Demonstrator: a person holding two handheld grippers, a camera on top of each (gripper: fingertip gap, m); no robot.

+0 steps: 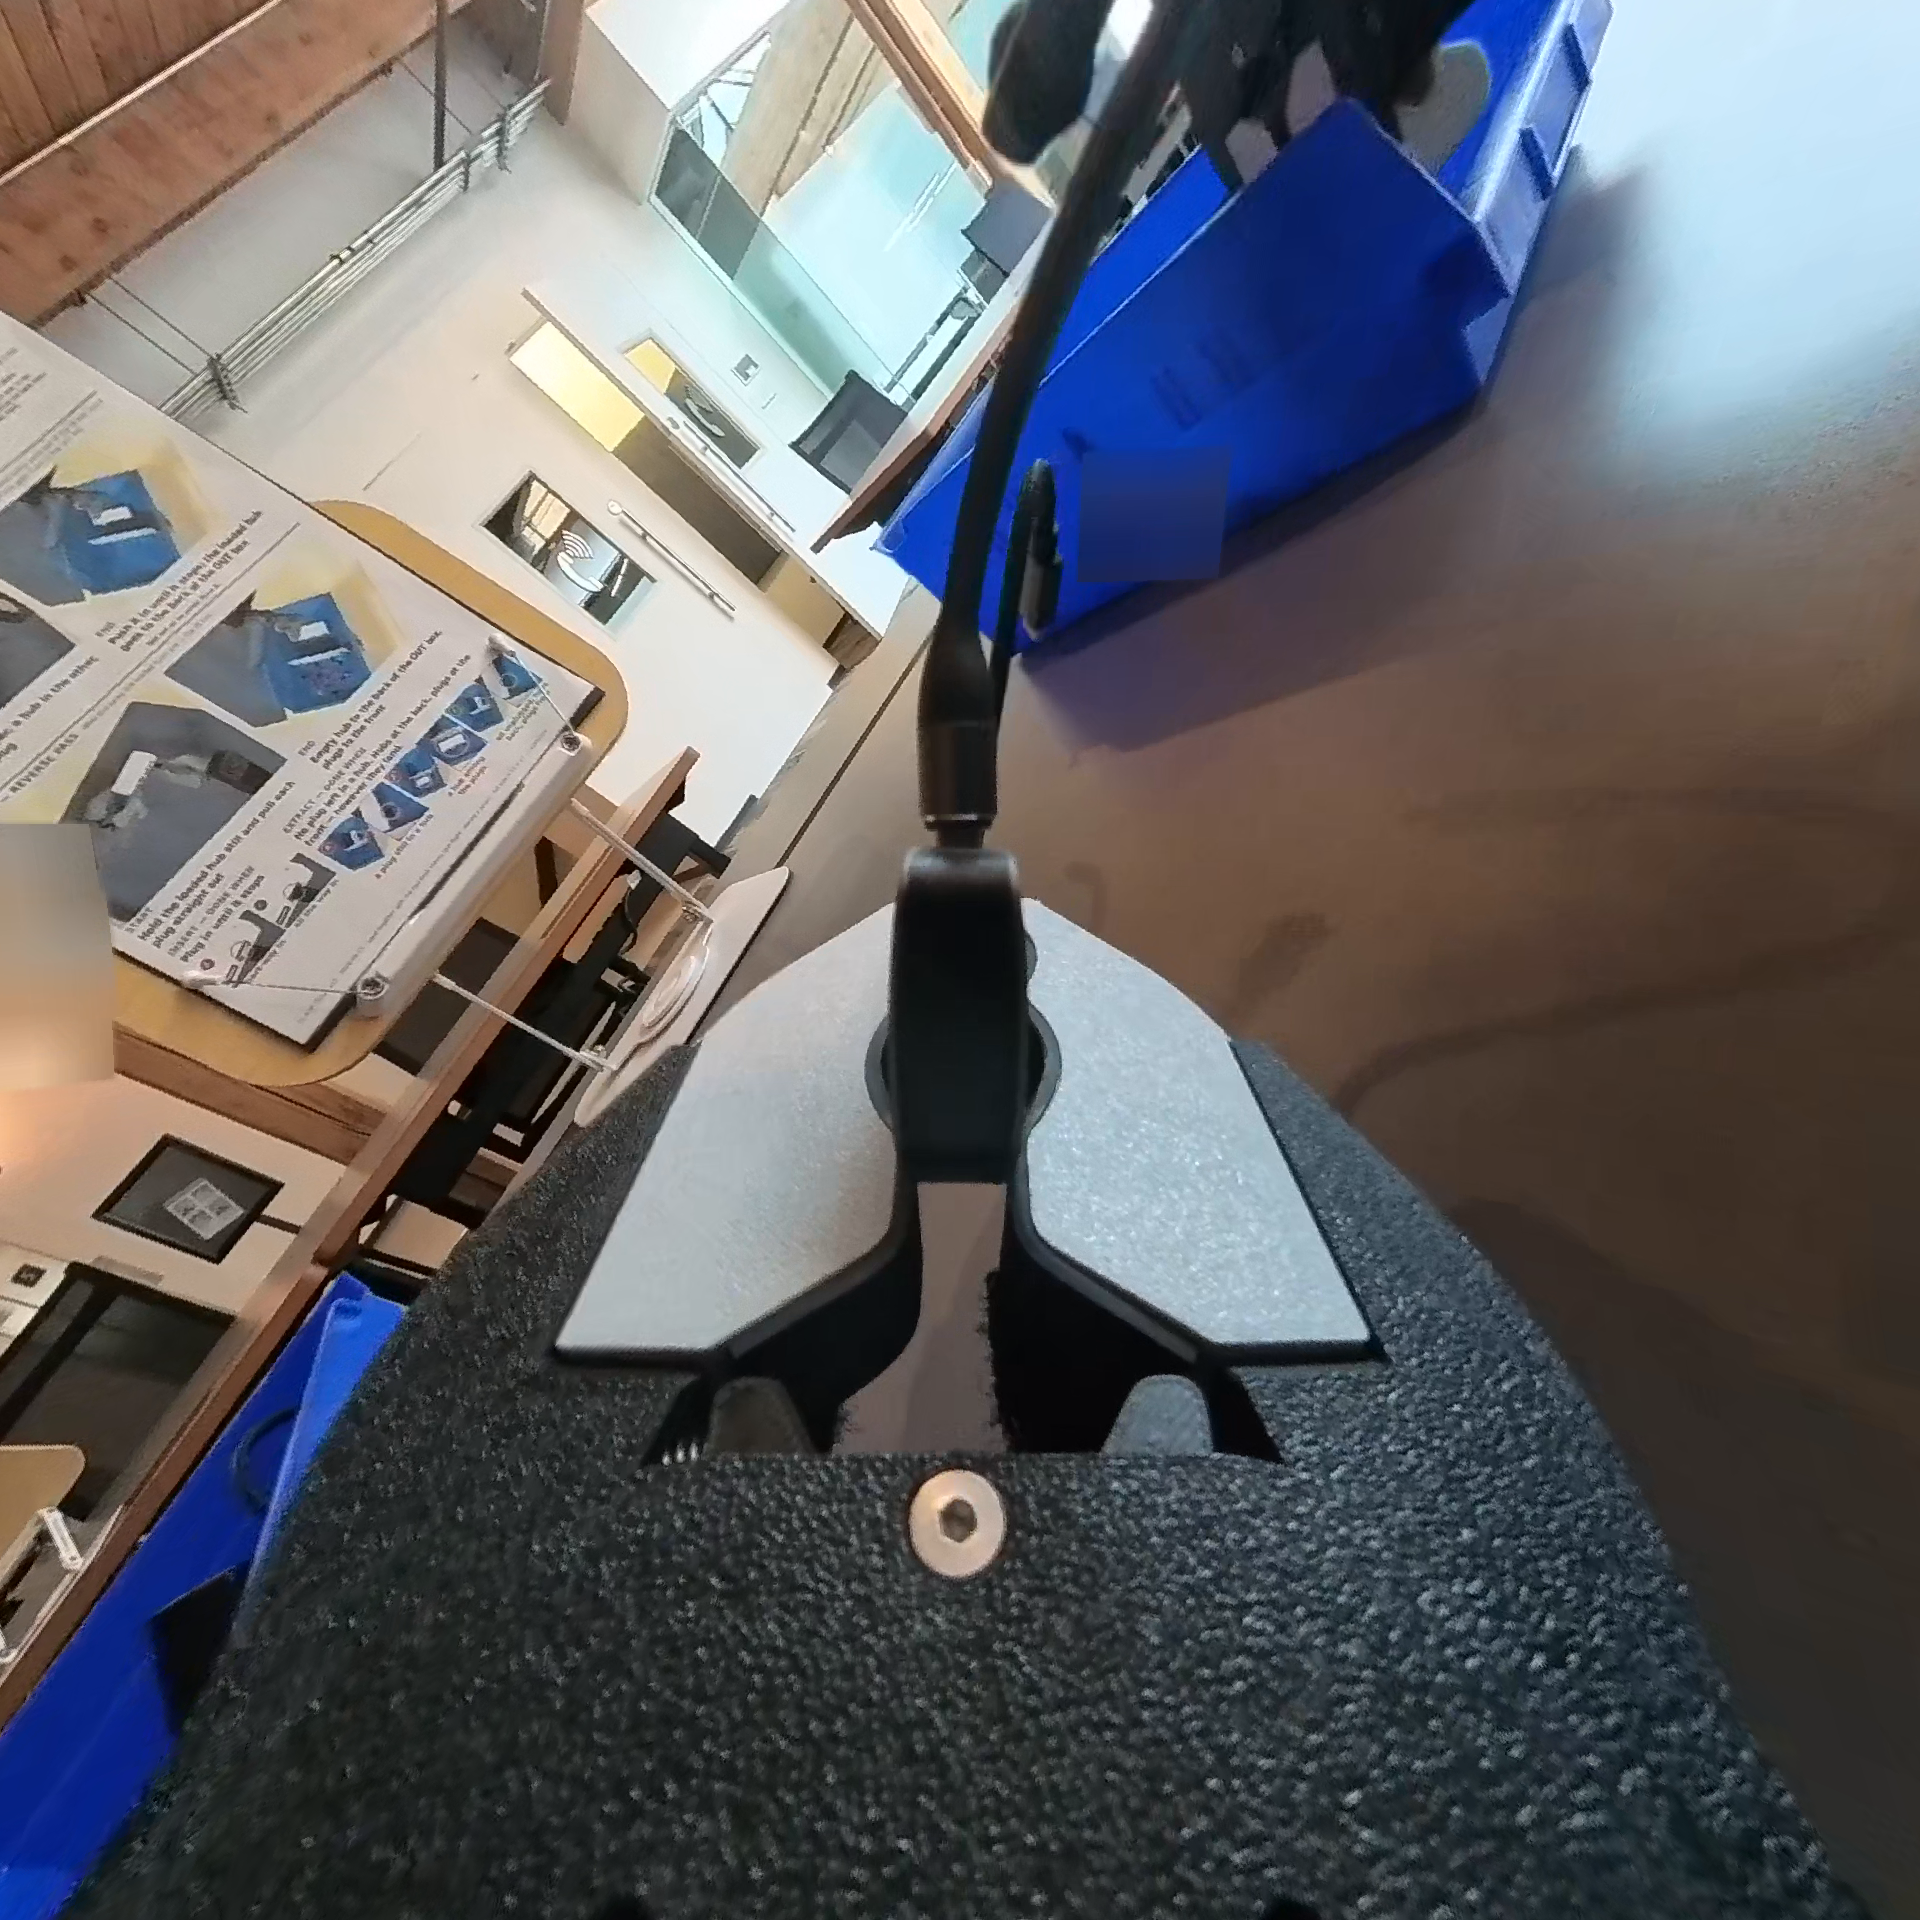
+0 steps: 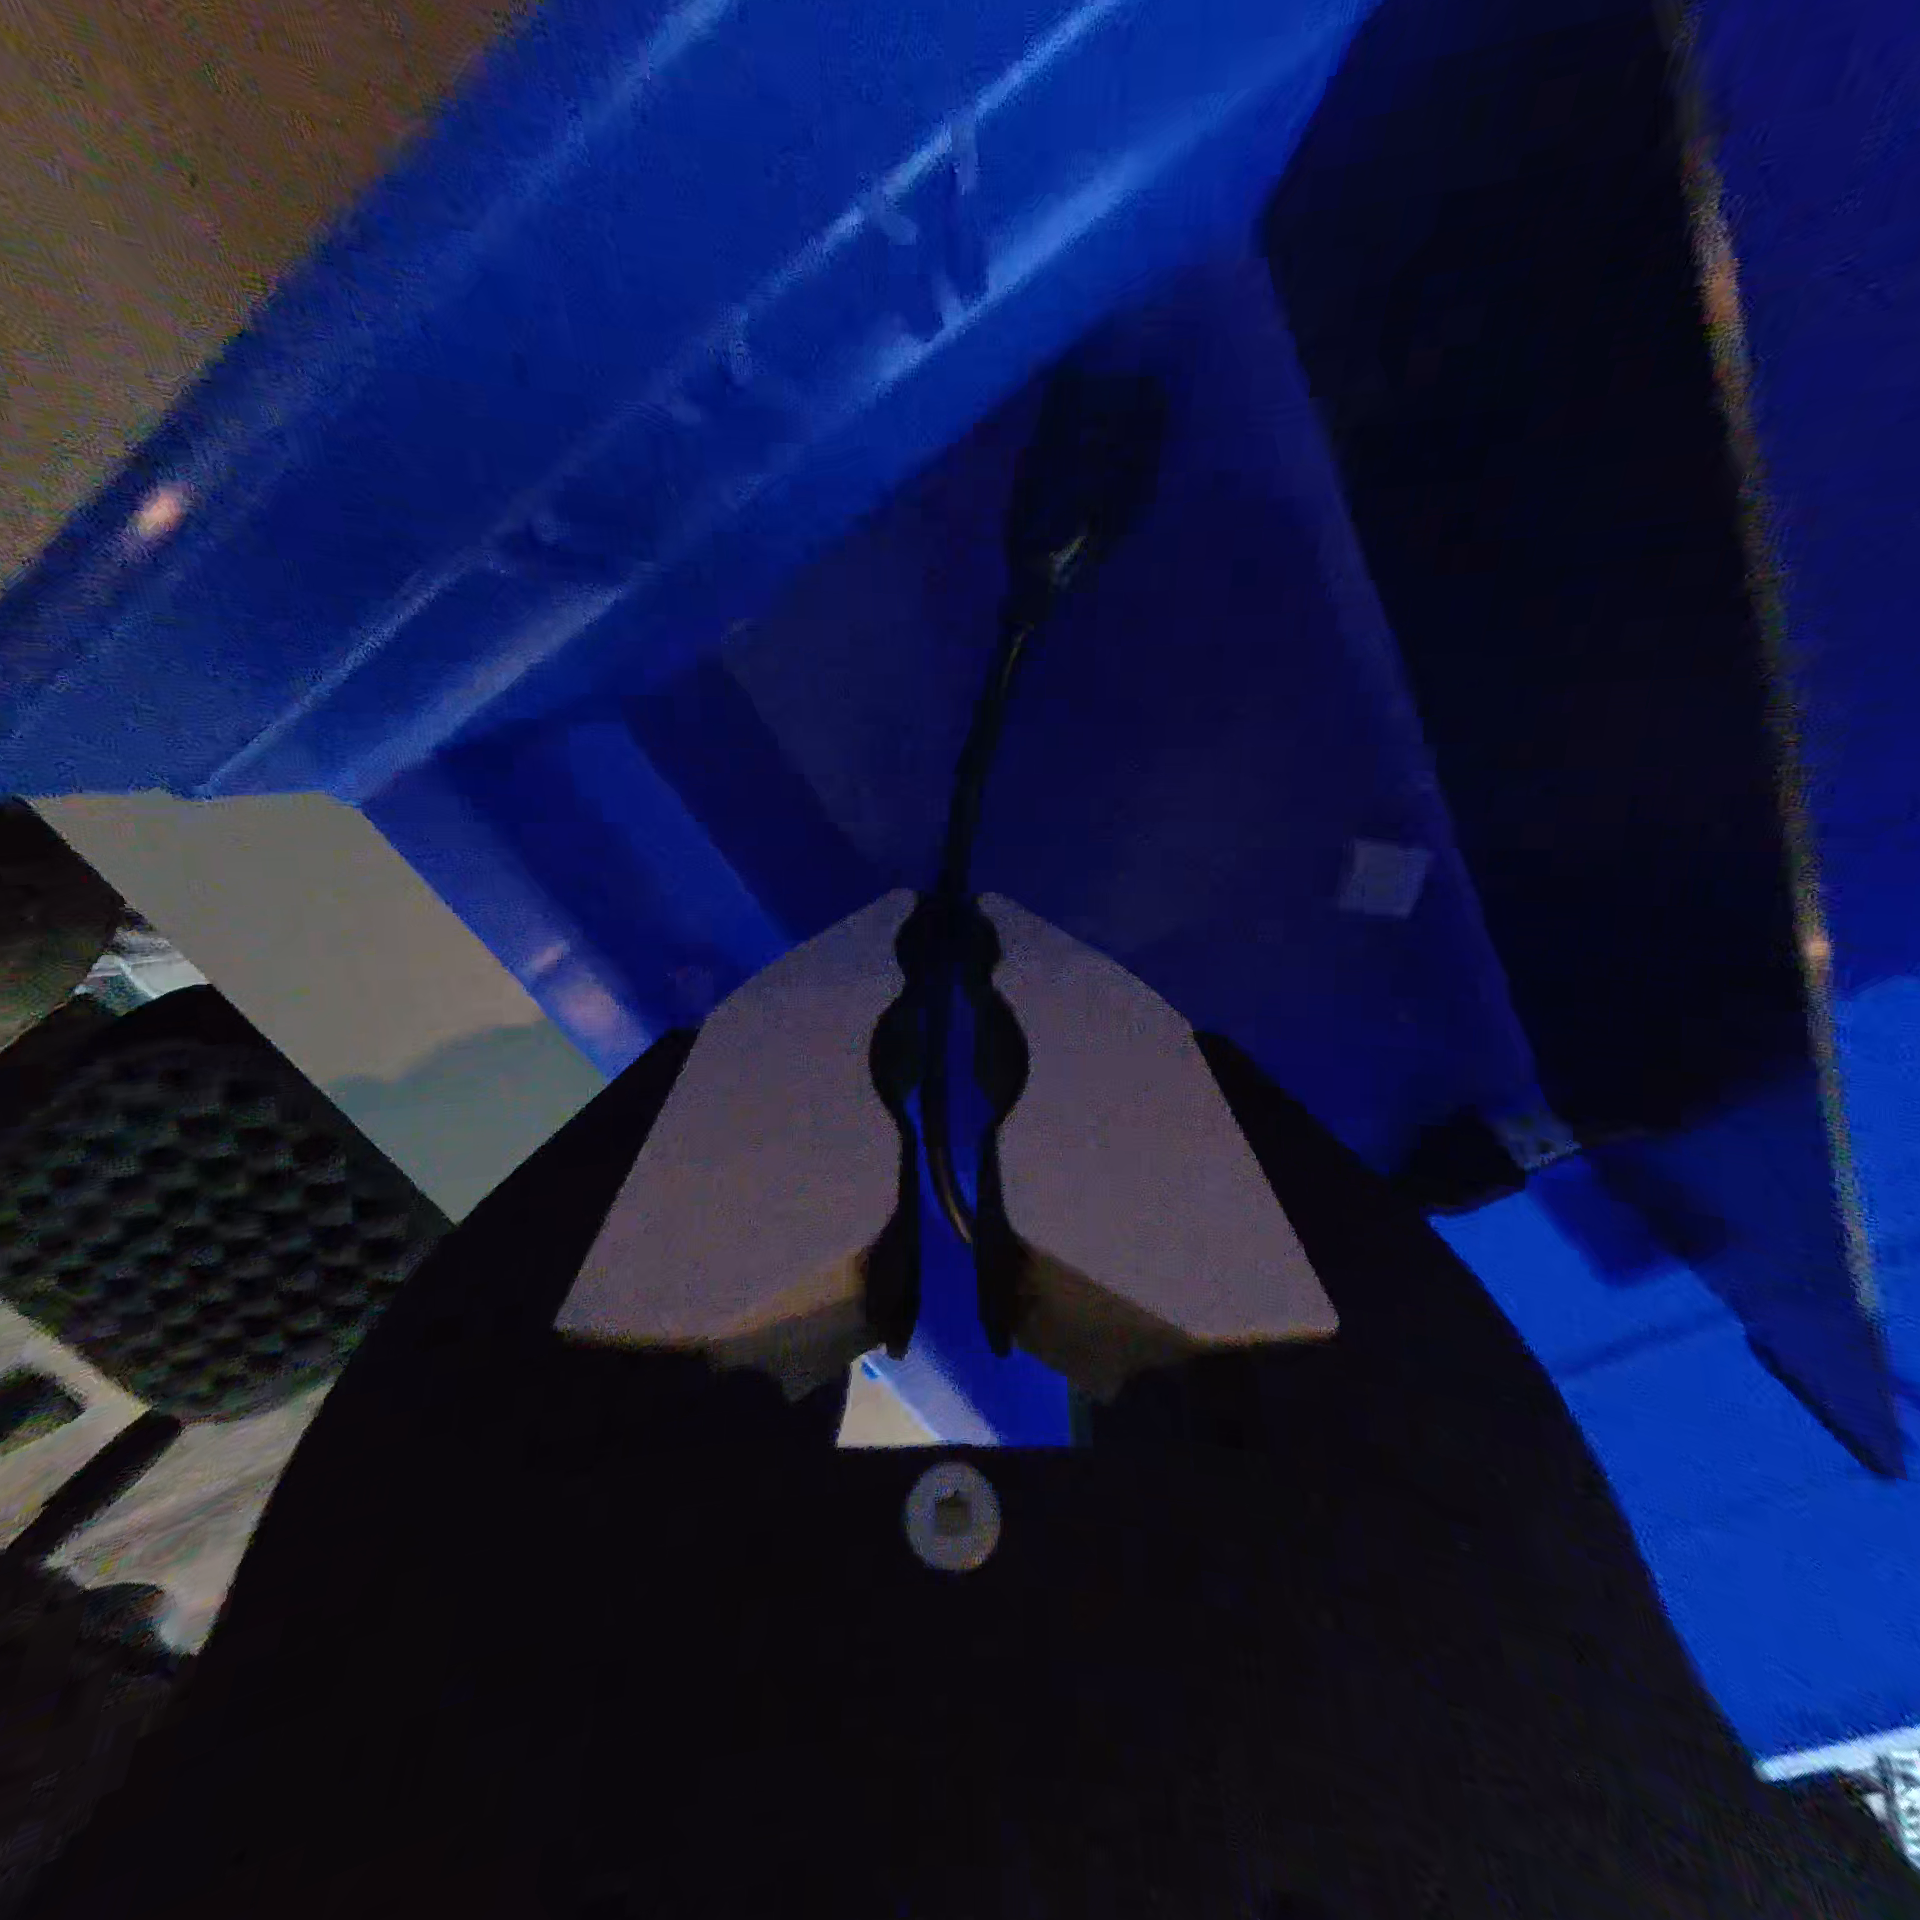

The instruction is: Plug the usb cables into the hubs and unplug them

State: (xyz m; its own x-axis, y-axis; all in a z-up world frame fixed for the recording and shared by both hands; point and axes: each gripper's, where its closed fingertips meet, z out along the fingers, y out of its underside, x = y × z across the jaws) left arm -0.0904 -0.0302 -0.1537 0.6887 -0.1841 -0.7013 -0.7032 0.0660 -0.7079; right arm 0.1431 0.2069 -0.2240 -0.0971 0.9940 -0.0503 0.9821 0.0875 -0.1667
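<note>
In the left wrist view my left gripper [image 1: 958, 925] is shut on a black hub [image 1: 956, 1039], seen edge on and held above the wooden table [image 1: 1507, 935]. A black cable [image 1: 1013, 416] leaves the hub's front end and curves up toward the other gripper [image 1: 1195, 83] at the top, over a blue bin [image 1: 1299, 343]. A loose black plug [image 1: 1039, 551] hangs by the bin's wall. In the dark right wrist view my right gripper [image 2: 945, 914] is shut on a thin black cable [image 2: 977, 769] inside the blue bin [image 2: 727, 364]. That cable runs up to a black plug [image 2: 1086, 468].
An instruction board [image 1: 260, 779] on a wire stand sits at the table's left edge. A second blue bin [image 1: 187, 1610] is at the lower left. The table continues to the right of the first bin. The gap from one gripper's tips to the other's is roughly 35 cm.
</note>
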